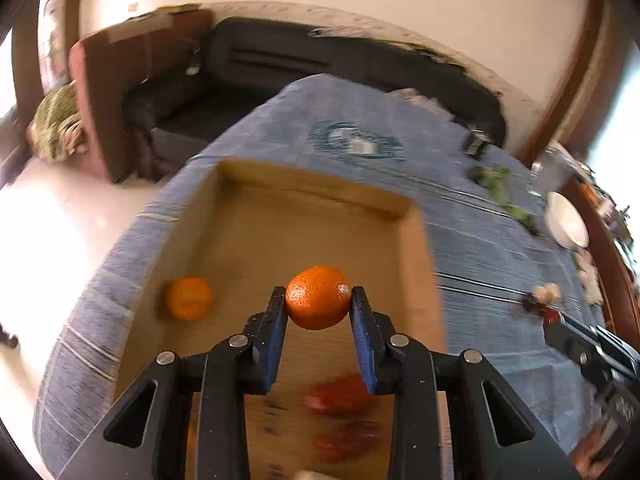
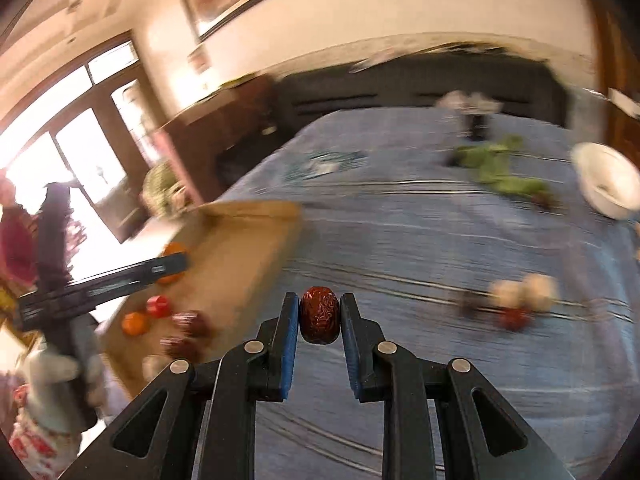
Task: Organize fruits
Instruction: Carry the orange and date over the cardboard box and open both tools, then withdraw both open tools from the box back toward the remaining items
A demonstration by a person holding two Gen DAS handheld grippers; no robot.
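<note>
My left gripper [image 1: 319, 294] is shut on an orange [image 1: 318, 298] and holds it above the open cardboard box [image 1: 320, 188]. A second orange [image 1: 189, 298] lies on the box floor at the left, and blurred red fruits [image 1: 340, 398] lie under my fingers. My right gripper [image 2: 319, 304] is shut on a wrinkled red date [image 2: 319, 315] above the blue tablecloth [image 2: 420, 240], right of the box [image 2: 256, 248]. The left gripper shows over the box in the right wrist view [image 2: 168, 266]. Loose fruits [image 2: 516, 300] lie on the cloth at the right.
A white bowl [image 2: 608, 184] and green leaves [image 2: 500, 168] sit at the far right of the table. A dark sofa [image 1: 280, 60] stands behind the table. A brown cabinet [image 1: 116, 92] is at the left. The right gripper's body [image 1: 592, 352] shows at the right edge of the left wrist view.
</note>
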